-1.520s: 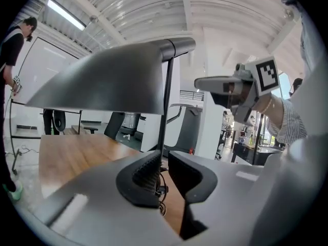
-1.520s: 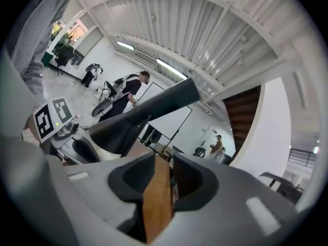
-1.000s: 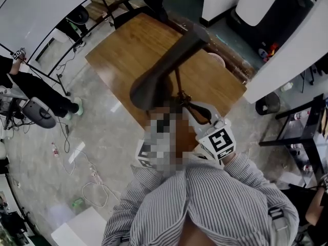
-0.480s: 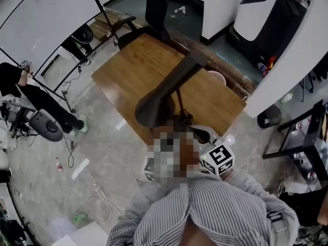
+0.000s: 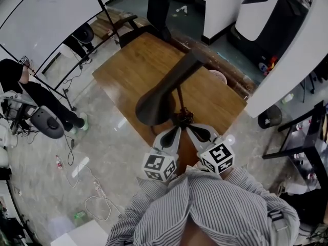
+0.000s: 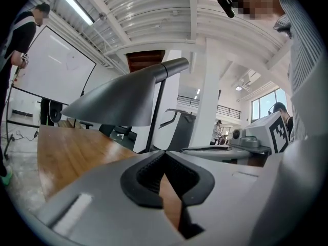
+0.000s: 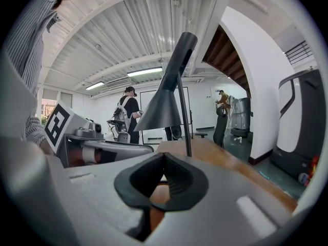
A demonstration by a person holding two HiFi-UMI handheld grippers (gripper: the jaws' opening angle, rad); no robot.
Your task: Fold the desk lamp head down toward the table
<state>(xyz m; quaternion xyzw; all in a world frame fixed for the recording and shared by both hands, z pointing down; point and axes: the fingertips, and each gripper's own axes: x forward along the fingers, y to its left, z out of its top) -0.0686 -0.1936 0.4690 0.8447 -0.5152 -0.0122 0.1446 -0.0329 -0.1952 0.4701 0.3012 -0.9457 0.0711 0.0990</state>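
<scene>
Standing near the front edge of the wooden table [image 5: 123, 60], the desk lamp [image 5: 180, 102] holds its head [image 5: 164, 88] raised, unchanged from a second ago. Close by the lamp's base [image 5: 182, 120], the left gripper [image 5: 177, 128] and right gripper [image 5: 188, 128] are both closed on nothing, black-and-white square markers on their cubes [image 5: 160, 167]. Only the gripper views show the pads [image 6: 146, 174] meeting.

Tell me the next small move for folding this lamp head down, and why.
Probably open the right tongs and raise them to the lamp head. Both they and the left tongs are shut on nothing, low by the stem, while the head stands tilted high above the table, so nothing is yet pressing it down.
</scene>
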